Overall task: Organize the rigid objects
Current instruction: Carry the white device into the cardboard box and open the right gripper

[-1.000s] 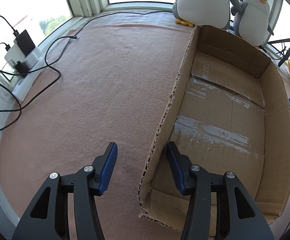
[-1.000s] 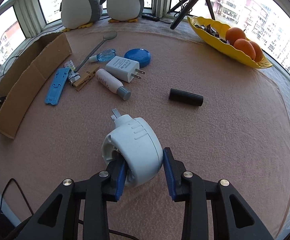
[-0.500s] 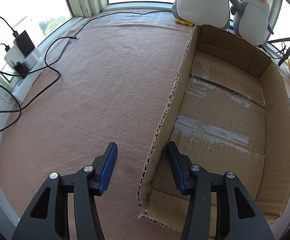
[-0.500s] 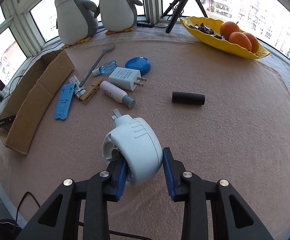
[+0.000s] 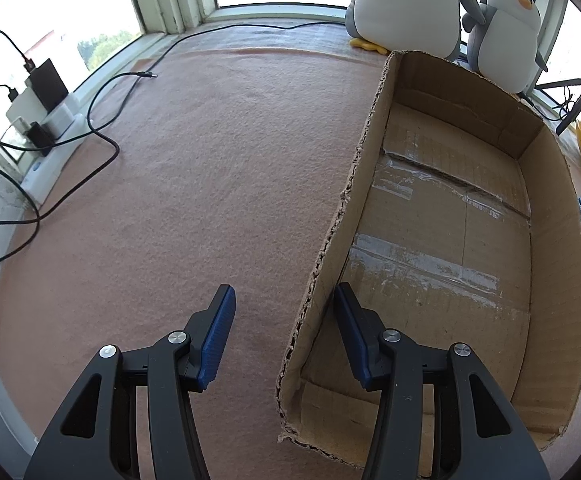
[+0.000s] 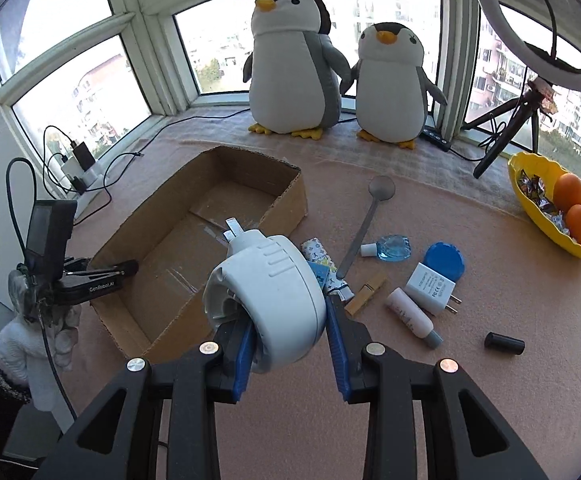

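My right gripper (image 6: 290, 320) is shut on a round white plastic device (image 6: 268, 296) with a metal prong, held in the air near the right wall of an empty cardboard box (image 6: 170, 236). My left gripper (image 5: 282, 308) is open and straddles the box's left wall (image 5: 330, 240), one finger inside, one outside; it also shows in the right wrist view (image 6: 126, 267). Loose items lie right of the box: a grey spoon (image 6: 366, 216), a blue bottle (image 6: 390, 247), a blue round lid (image 6: 444, 258), a white charger (image 6: 430, 286), a white tube (image 6: 410, 318), a clothespin (image 6: 366, 294), a black cylinder (image 6: 504, 343).
Two plush penguins (image 6: 294, 60) stand at the back by the window. A yellow bowl (image 6: 530, 200) with oranges sits at the right. A tripod (image 6: 506, 136) stands behind. A power strip with cables (image 5: 46, 120) lies at the left edge.
My right gripper has lifted and swung left with the white device, from over the open mat to beside the box. My left gripper has stayed at the box wall.
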